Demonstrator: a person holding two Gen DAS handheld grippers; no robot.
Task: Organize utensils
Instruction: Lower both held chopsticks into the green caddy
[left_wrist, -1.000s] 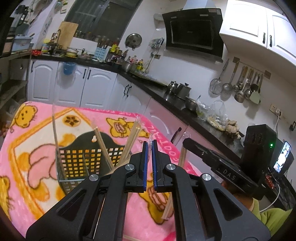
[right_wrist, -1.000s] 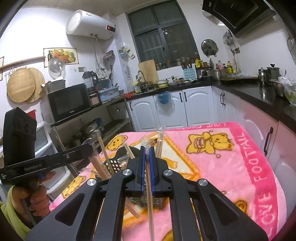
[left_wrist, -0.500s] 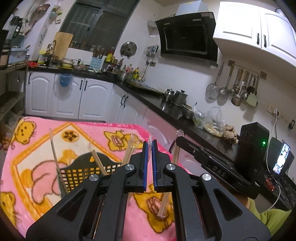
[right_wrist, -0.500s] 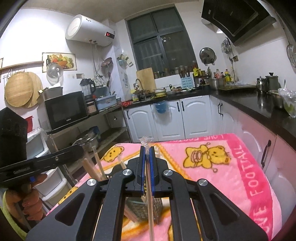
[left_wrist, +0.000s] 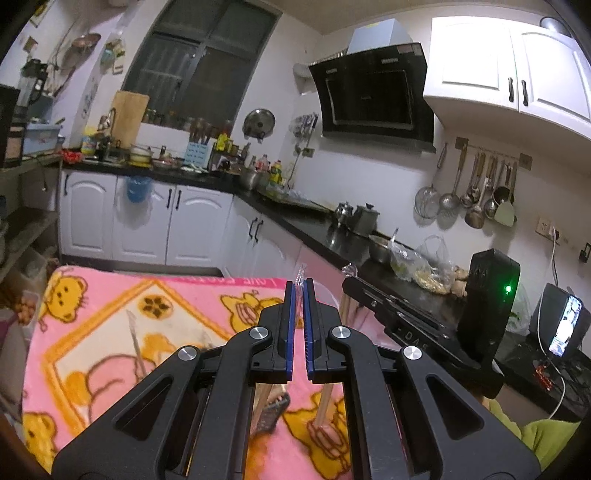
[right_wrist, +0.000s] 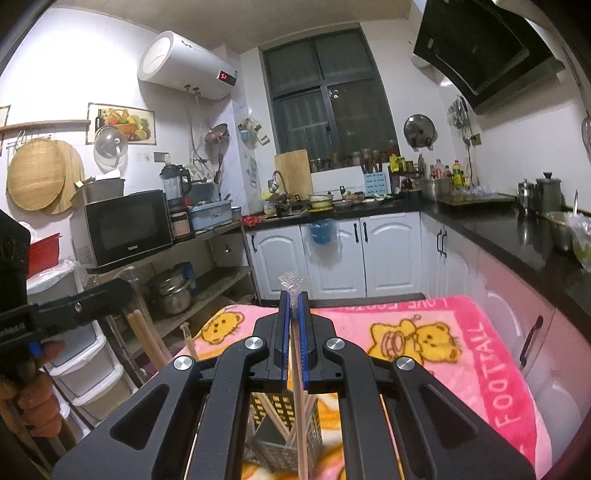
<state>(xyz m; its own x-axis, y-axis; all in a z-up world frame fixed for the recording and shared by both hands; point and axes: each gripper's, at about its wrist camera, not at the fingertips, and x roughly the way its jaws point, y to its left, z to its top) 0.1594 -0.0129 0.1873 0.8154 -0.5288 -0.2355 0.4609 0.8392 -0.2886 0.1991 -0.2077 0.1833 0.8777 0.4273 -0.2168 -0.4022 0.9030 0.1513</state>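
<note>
Right wrist view — right gripper (right_wrist: 293, 306) clamped on wrapped chopsticks (right_wrist: 300, 413) above black mesh holder (right_wrist: 286, 424), blanket (right_wrist: 495, 391) reads "LOVE FOOTBALL", microwave (right_wrist: 122, 229) "Galanz" — left gripper (left_wrist: 300, 295) pinches clear wrapper (left_wrist: 301, 275).

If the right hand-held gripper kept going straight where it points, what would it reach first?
Probably nothing close: the right hand-held gripper aims over the far edge of the pink blanket toward the white cabinet doors. Depth is uncertain.

Pink blanket (right_wrist: 491, 354) with yellow bears, black counter (right_wrist: 491, 225), white cabinets (right_wrist: 388, 254), black gripper (right_wrist: 293, 310) with blue pads
</note>
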